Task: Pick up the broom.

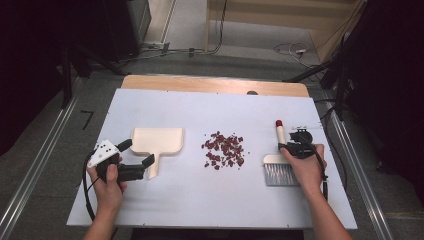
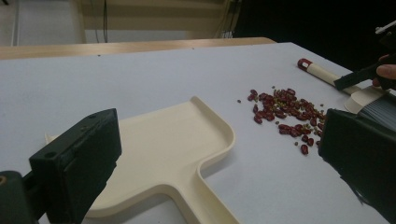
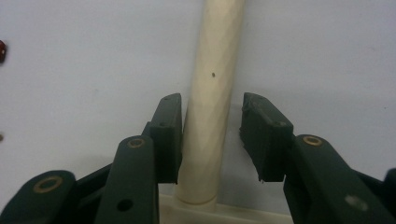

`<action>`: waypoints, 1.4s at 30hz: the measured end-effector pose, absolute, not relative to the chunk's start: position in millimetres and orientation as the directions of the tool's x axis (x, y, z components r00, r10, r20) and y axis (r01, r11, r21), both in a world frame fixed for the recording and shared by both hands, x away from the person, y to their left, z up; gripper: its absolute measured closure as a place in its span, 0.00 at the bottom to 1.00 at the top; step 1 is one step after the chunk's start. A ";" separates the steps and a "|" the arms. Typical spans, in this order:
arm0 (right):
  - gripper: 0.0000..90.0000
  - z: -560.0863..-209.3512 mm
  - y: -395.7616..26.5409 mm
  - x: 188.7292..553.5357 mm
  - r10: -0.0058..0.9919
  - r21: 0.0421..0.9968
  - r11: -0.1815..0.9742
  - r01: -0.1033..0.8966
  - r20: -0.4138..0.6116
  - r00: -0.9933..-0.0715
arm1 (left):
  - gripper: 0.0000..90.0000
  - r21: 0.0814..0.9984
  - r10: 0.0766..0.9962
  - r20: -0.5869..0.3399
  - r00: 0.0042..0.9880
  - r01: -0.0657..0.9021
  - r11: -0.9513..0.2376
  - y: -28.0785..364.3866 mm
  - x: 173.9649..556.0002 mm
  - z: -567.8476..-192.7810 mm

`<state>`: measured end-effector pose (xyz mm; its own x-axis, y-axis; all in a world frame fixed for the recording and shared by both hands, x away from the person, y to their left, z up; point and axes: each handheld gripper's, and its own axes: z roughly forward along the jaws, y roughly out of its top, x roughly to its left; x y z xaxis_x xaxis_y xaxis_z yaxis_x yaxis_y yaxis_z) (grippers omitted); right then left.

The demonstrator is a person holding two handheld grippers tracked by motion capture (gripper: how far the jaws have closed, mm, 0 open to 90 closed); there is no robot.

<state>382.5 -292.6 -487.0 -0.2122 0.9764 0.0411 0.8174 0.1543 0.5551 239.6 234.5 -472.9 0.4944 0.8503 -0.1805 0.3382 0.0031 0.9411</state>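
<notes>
I have the right gripper (image 3: 210,140) straddling the brush handle (image 3: 212,93), jaws not yet clamped; left gripper (image 2: 210,163) gapes over the dustpan (image 2: 163,149); next, squeeze.

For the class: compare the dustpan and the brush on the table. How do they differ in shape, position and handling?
The dustpan is a broad flat tray left of the beans; the brush is slim, red-tipped and bristled, to their right. The dustpan lies untouched before the open left gripper; the right gripper straddles the brush's handle. Both are cream.

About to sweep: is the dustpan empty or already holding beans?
Empty. The dustpan shows a bare cream floor; the beans lie apart from it on the table.
</notes>
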 end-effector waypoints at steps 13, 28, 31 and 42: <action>0.77 -488.2 -295.2 383.0 0.979 0.563 0.113 0.819 0.076 -0.188 | 0.00 0.943 0.844 -0.166 0.509 0.332 -0.014 227.0 242.8 -471.4; 0.77 -457.7 -310.4 359.6 0.937 0.772 -0.005 0.636 0.226 -0.267 | 0.00 0.951 0.822 -0.164 0.546 0.309 -0.015 213.3 242.2 -464.2; 0.77 -447.4 -312.3 352.2 0.909 0.818 -0.053 0.573 0.277 -0.311 | 0.00 0.955 0.815 -0.155 0.559 0.295 -0.021 206.8 240.8 -460.3; 0.77 -411.5 -295.8 325.2 0.849 0.913 -0.112 0.392 0.293 -0.440 | 0.00 0.961 0.754 -0.133 0.643 0.270 -0.060 162.9 235.4 -444.3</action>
